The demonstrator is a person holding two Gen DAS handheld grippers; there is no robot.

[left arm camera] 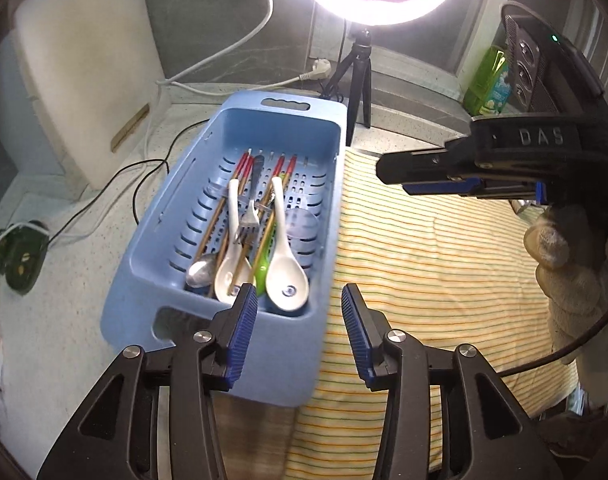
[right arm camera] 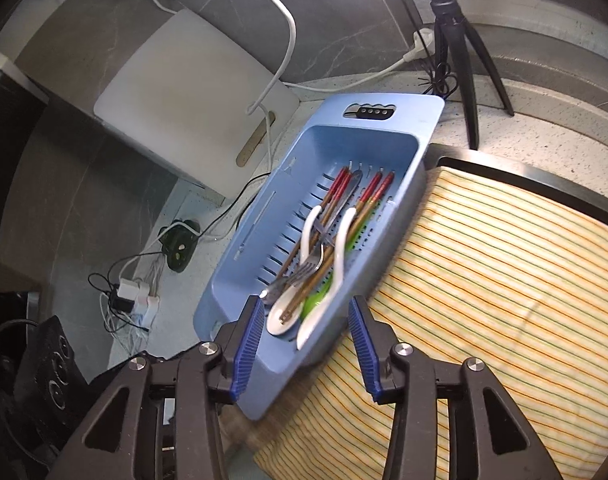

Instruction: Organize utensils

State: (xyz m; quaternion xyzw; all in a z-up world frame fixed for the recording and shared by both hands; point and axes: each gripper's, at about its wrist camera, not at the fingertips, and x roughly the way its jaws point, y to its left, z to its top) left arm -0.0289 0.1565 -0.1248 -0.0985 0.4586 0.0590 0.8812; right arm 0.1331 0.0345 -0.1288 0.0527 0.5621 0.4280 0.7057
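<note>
Covering the right side of both views, a yellow striped cloth lies over a dark-edged surface, and the speckled counter spreads to its left. A white cutting board leans against the wall at the back, with a lit ring lamp on a black tripod behind the cloth.

The blue slotted basket sits on the counter with its right rim just beside the cloth's edge. Its long axis runs from the near handle cutout away toward the far handle near the tripod.

Inside, the utensils lie lengthwise along that axis. The chopsticks point their red ends to the far wall. Two white ceramic spoons rest with bowls at the near end and handles pointing away. A metal fork lies across the pile with its tines toward the near end, a metal spoon has its bowl in the near left corner, and a green piece shows between the white spoons.

The left gripper hangs over the basket's near right corner, jaws apart, nothing between them. The right gripper stands above the basket's near end, jaws likewise apart and empty; in the left view it appears at the right, held in a gloved hand.
</note>
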